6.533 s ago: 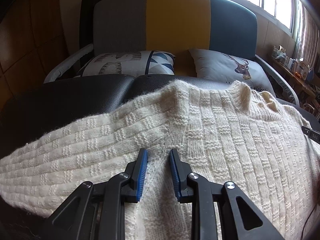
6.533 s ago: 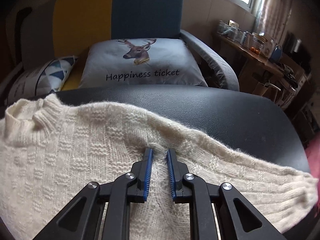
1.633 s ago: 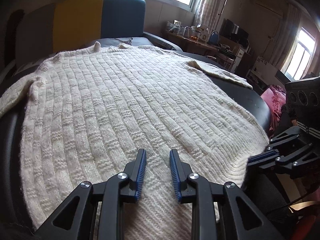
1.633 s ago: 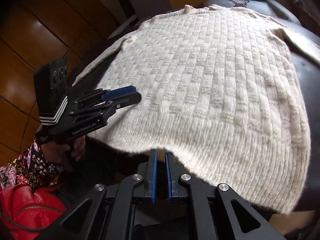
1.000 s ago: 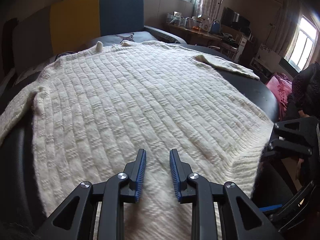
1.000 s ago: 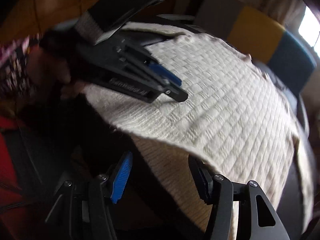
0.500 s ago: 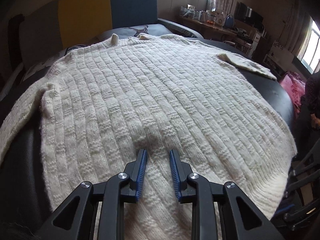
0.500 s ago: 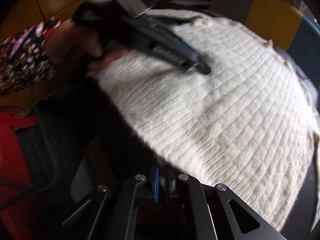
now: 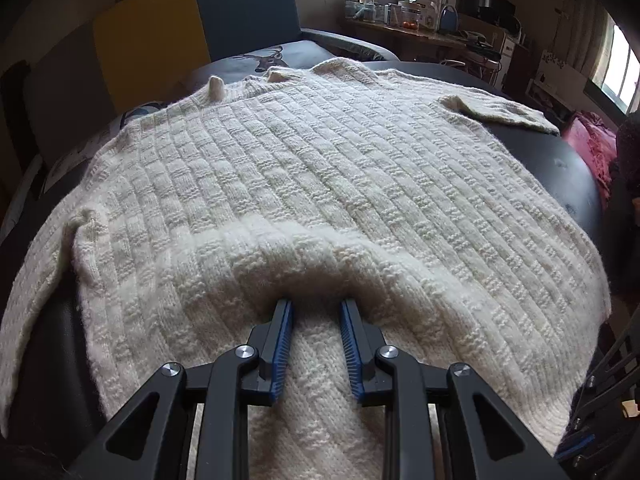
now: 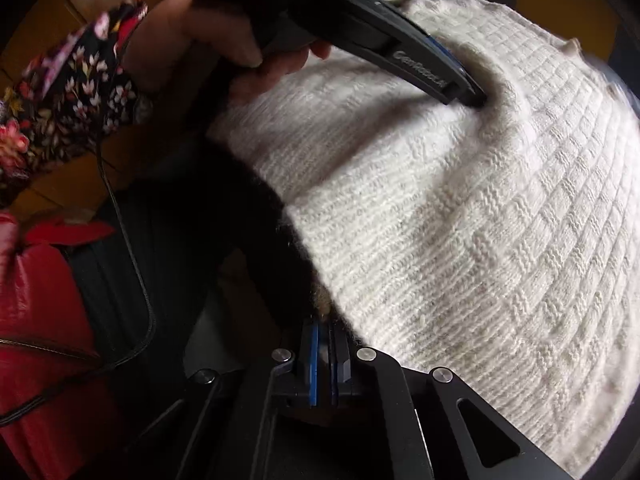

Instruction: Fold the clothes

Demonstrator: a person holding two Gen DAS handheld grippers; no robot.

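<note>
Pushing a ridge into the cream sweater [image 9: 320, 184] spread on the black table [image 9: 568, 168], left gripper [image 9: 316, 308] keeps jaws spread astride it; right gripper [image 10: 325, 334], pressed together, pinches the hem, apparently tensioning.

- The left black two-finger gripper with blue ribbed pads [image 9: 315, 308] points forward and down, its jaws parted, tips pressed into cream knit bunched just ahead of them.
- A bare hand [image 10: 224, 36] in a floral-print sleeve [image 10: 68, 96] grips its handle.
- The right black gripper with blue pads [image 10: 325, 334] has its jaws nearly together at the knit's edge.
</note>
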